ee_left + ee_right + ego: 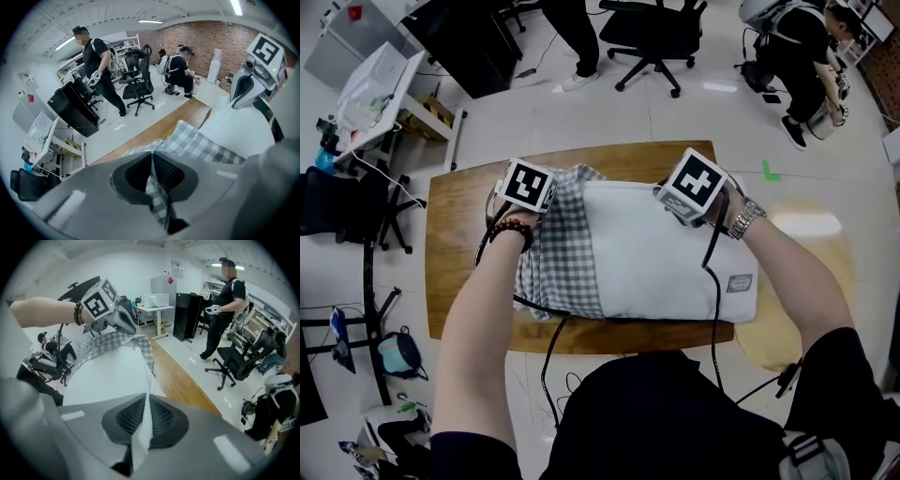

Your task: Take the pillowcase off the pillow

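A white pillow [666, 253] lies across the wooden table [455, 244]. A grey-and-white checked pillowcase [562, 253] is bunched over its left end, leaving most of the pillow bare. My left gripper [534, 192] is at the far left corner, shut on a fold of the checked pillowcase [197, 143]; the cloth runs between its pads [152, 176]. My right gripper [689, 202] is at the pillow's far edge, shut on the white pillow [108, 376], with a pinch of white fabric between its pads [146, 420]. In the right gripper view the left gripper [124, 319] is over the pillowcase [112, 341].
Cables trail from both grippers over the table's near edge. A pale round stool [811, 272] stands to the right of the table. Office chairs [652, 37], a black cabinet [464, 42], a white desk [380, 89] and people stand on the floor beyond the table.
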Demonstrator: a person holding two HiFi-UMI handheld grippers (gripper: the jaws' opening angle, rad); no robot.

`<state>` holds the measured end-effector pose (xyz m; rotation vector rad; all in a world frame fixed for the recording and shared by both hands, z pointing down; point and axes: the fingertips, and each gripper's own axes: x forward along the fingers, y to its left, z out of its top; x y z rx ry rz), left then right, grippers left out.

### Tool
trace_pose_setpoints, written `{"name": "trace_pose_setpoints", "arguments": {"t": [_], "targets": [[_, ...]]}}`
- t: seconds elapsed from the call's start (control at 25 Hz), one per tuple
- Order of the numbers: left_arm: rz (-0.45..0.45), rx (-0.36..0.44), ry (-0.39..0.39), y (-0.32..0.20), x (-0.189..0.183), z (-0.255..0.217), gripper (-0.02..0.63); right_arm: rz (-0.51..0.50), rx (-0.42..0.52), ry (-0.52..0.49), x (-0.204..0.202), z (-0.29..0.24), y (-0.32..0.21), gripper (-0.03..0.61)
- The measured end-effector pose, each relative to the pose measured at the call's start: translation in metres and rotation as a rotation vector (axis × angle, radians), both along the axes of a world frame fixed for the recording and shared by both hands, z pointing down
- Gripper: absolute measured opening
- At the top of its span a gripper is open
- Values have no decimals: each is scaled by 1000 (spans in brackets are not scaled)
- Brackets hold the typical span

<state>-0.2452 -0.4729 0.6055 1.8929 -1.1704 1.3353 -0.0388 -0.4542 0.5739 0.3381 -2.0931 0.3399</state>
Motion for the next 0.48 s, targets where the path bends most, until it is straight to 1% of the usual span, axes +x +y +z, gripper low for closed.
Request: {"name": "trace_pose_setpoints", "arguments": {"t": [0.04, 0.08, 0.12, 0.2, 0.48], "targets": [[-54, -85, -14, 20, -8, 1, 18, 6, -1, 1, 4, 0, 1, 11], [-98, -145, -27, 35, -15, 0, 18, 12, -1, 2, 7, -1, 1, 11], [-128, -171, -37, 43, -22, -2, 17, 17, -1, 3, 9, -2, 0, 11], [-155, -168, -50, 46, -33, -5, 17, 25, 1, 8, 12, -3, 1, 11], [-200, -143, -72, 54, -54, -10, 17, 57, 10, 27, 24, -6, 1, 11]]}}
